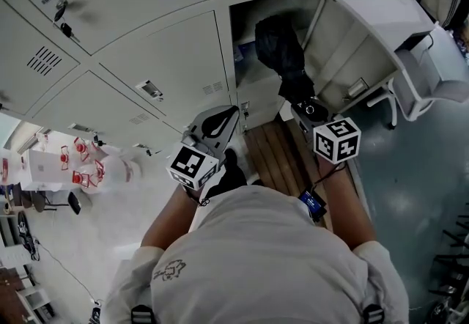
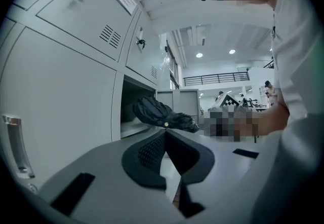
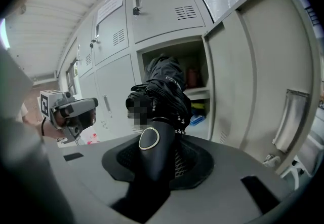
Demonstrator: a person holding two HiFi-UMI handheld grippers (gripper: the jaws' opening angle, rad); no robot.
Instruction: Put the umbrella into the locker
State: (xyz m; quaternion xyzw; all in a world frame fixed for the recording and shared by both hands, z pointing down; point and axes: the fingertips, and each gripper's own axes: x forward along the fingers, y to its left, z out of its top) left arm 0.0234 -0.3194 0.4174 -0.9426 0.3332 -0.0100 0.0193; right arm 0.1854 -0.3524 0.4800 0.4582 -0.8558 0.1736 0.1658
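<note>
A black folded umbrella (image 1: pixel 281 48) points into the open locker (image 1: pixel 245 91), its far end inside the opening. My right gripper (image 1: pixel 305 107) is shut on its glossy black handle (image 3: pixel 154 149), and the folded canopy (image 3: pixel 164 83) fills the right gripper view ahead of the jaws. To the left of the opening, in front of a closed locker door, my left gripper (image 1: pixel 218 124) stands shut and holds nothing; its pads (image 2: pixel 152 149) meet at the tips. From the left gripper view the umbrella (image 2: pixel 157 112) shows sideways, reaching into the compartment.
The locker's door (image 1: pixel 352 44) stands swung out to the right. Small blue and yellow items (image 3: pixel 197 116) lie on a lower shelf inside. Closed lockers (image 1: pixel 168 59) fill the left. A white chair (image 1: pixel 432 66) is at right, wooden boards (image 1: pixel 275 157) underfoot.
</note>
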